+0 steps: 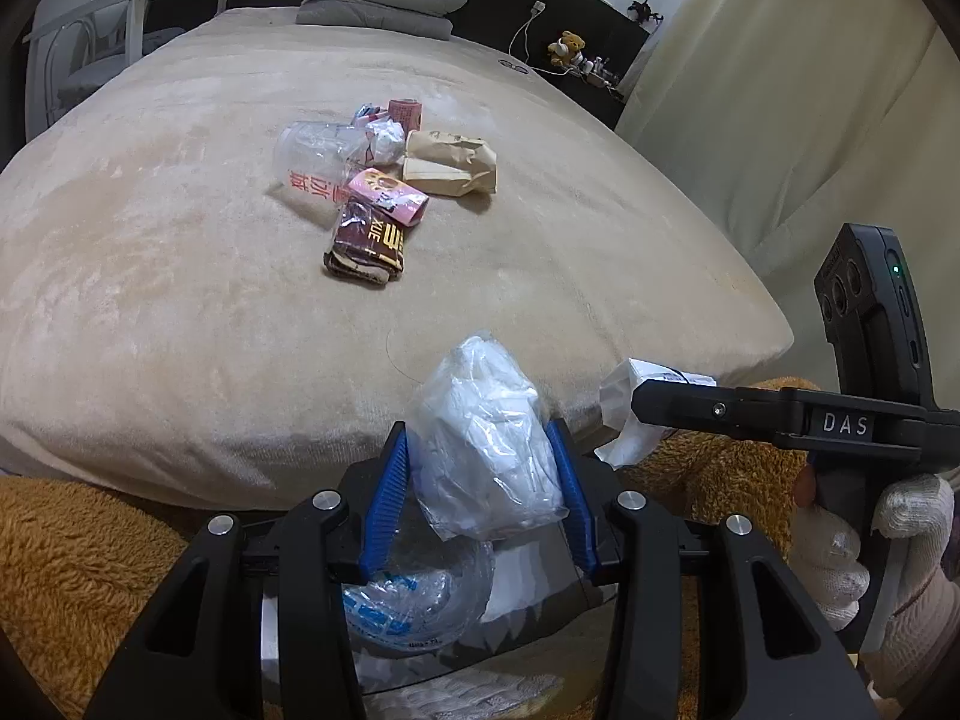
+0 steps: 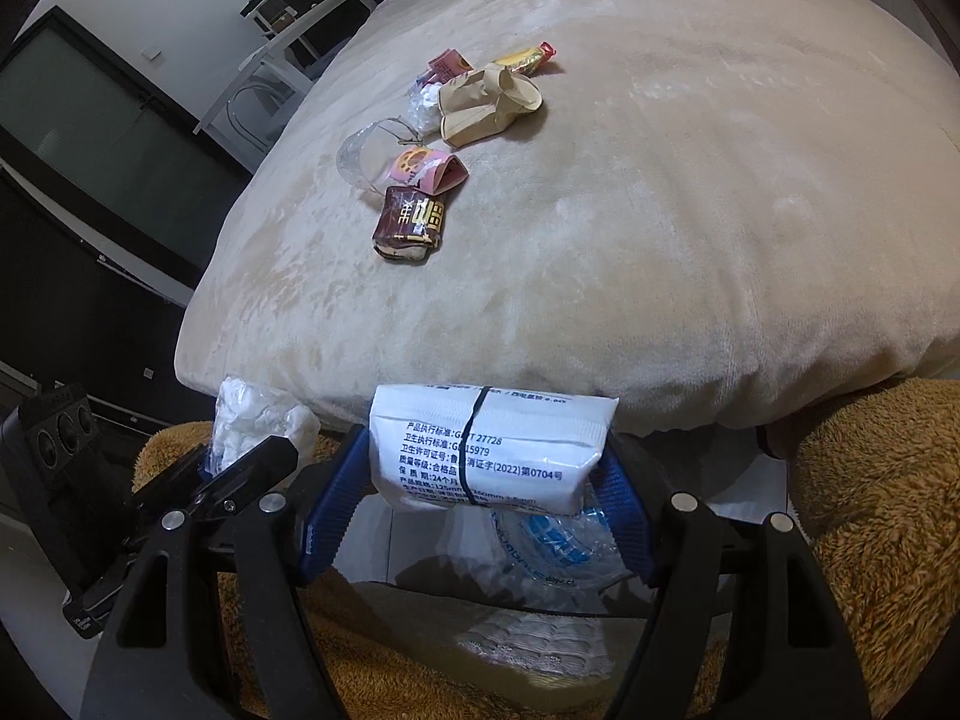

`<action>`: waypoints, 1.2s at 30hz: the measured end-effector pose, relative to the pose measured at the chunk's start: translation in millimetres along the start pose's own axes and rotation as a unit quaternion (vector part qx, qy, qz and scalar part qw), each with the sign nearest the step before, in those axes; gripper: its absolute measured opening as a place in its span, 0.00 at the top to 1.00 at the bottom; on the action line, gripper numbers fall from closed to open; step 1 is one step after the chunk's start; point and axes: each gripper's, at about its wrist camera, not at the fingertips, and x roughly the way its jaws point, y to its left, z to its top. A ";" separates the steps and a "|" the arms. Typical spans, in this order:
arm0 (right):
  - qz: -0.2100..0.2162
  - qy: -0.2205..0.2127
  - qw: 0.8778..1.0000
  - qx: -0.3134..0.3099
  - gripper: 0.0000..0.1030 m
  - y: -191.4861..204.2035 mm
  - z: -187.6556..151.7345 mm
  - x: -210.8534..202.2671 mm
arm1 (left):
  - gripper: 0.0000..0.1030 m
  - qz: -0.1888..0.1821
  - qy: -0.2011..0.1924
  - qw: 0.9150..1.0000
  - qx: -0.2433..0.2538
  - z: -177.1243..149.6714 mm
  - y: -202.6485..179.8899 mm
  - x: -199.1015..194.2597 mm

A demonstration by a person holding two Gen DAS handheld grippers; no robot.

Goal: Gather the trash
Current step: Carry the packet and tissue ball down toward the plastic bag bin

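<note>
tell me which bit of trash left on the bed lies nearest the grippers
The dark brown wrapper with gold lettering. It sits at the near end of the pile, ahead of the pink wrapper and brown paper bag.

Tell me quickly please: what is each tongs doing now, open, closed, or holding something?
Left tongs: closed on a crumpled clear plastic bag.
Right tongs: closed on a white tissue pack.

Noted matt, velvety beige cloth on the bed cover (image 1: 540, 276), crinkled glossy clear plastic on the wad (image 1: 489, 450), smooth printed white plastic on the tissue pack (image 2: 489, 450), creased matt brown paper bag (image 1: 450, 165), shaggy ochre fleece (image 2: 870, 540), ribbed blue pads (image 1: 384, 498).
</note>
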 end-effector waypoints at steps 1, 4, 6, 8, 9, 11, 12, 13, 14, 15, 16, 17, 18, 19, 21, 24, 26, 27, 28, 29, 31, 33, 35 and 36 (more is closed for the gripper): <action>0.001 0.002 1.000 -0.002 0.30 -0.1 -3.0 0.6 | 0.57 -0.001 0.003 1.000 -0.001 -3.2 -0.4 0.3; -0.002 0.007 1.000 -0.009 0.30 -1.1 -11.9 4.1 | 0.57 0.000 0.014 1.000 -0.002 -13.4 -1.2 3.2; -0.002 0.014 1.000 -0.014 0.30 -2.0 -17.1 8.1 | 0.57 0.000 0.023 1.000 -0.002 -18.9 -0.9 7.3; -0.005 0.021 1.000 -0.020 0.30 -2.8 -21.0 13.3 | 0.57 0.000 0.032 0.999 -0.002 -23.8 -0.5 12.5; -0.007 0.024 0.999 -0.022 0.30 -3.4 -22.5 16.3 | 0.57 0.000 0.037 0.999 -0.003 -26.1 0.0 15.8; -0.012 0.031 0.999 -0.025 0.30 -5.8 -25.7 23.4 | 0.57 -0.002 0.048 0.999 -0.006 -30.3 1.9 23.1; -0.014 0.035 0.999 -0.025 0.30 -7.3 -26.8 27.6 | 0.57 -0.002 0.054 0.999 -0.007 -32.7 3.1 27.0; -0.015 0.040 0.999 -0.025 0.30 -8.8 -28.0 31.9 | 0.57 -0.001 0.060 0.998 -0.009 -35.0 4.5 31.6; -0.016 0.045 0.999 -0.025 0.30 -10.4 -29.5 35.8 | 0.57 -0.001 0.066 0.998 -0.011 -37.1 6.4 35.7; -0.018 0.050 0.998 -0.025 0.30 -11.8 -30.7 39.9 | 0.57 -0.002 0.074 0.997 -0.014 -39.6 8.1 40.7; -0.020 0.056 0.998 -0.025 0.30 -13.5 -31.6 45.0 | 0.57 -0.001 0.081 0.997 -0.017 -42.1 9.9 45.5; -0.021 0.062 0.998 -0.024 0.30 -15.2 -32.7 49.7 | 0.57 -0.001 0.090 0.996 -0.019 -44.6 12.0 51.0; -0.023 0.068 0.997 -0.023 0.30 -16.8 -33.2 54.9 | 0.57 -0.001 0.097 0.995 -0.022 -47.1 13.5 55.6; -0.025 0.074 0.997 -0.021 0.30 -18.9 -33.7 60.3 | 0.57 0.000 0.106 0.994 -0.025 -49.3 15.4 60.6; -0.026 0.088 0.996 -0.018 0.30 -22.1 -35.7 70.8 | 0.57 0.001 0.122 0.992 -0.031 -53.4 19.3 70.9; -0.030 0.108 0.994 -0.015 0.30 -28.0 -37.2 86.2 | 0.57 0.004 0.144 0.989 -0.039 -57.4 25.6 84.7; -0.034 0.121 0.992 -0.011 0.30 -32.4 -36.9 95.9 | 0.57 0.005 0.158 0.986 -0.045 -59.2 30.0 94.0; -0.036 0.127 0.991 -0.009 0.30 -35.2 -36.8 100.4 | 0.57 0.006 0.165 0.985 -0.048 -59.5 32.1 98.7; -0.037 0.134 0.990 -0.006 0.30 -38.0 -36.5 105.6 | 0.57 0.007 0.173 0.984 -0.051 -60.4 34.1 103.3; -0.038 0.140 0.989 -0.002 0.30 -40.5 -36.6 110.0 | 0.57 0.008 0.181 0.982 -0.054 -61.4 36.1 107.5; -0.041 0.153 0.987 0.003 0.30 -45.7 -36.6 119.4 | 0.57 0.010 0.196 0.979 -0.060 -63.5 38.8 115.6; -0.042 0.166 0.985 0.010 0.30 -51.1 -36.4 128.0 | 0.57 0.013 0.215 0.974 -0.065 -66.3 41.5 125.5; -0.047 0.179 0.983 0.018 0.30 -57.6 -37.4 136.6 | 0.57 0.013 0.232 0.970 -0.072 -68.9 43.6 134.6; -0.048 0.185 0.981 0.024 0.30 -61.1 -37.9 140.6 | 0.57 0.011 0.239 0.968 -0.074 -70.3 44.2 138.9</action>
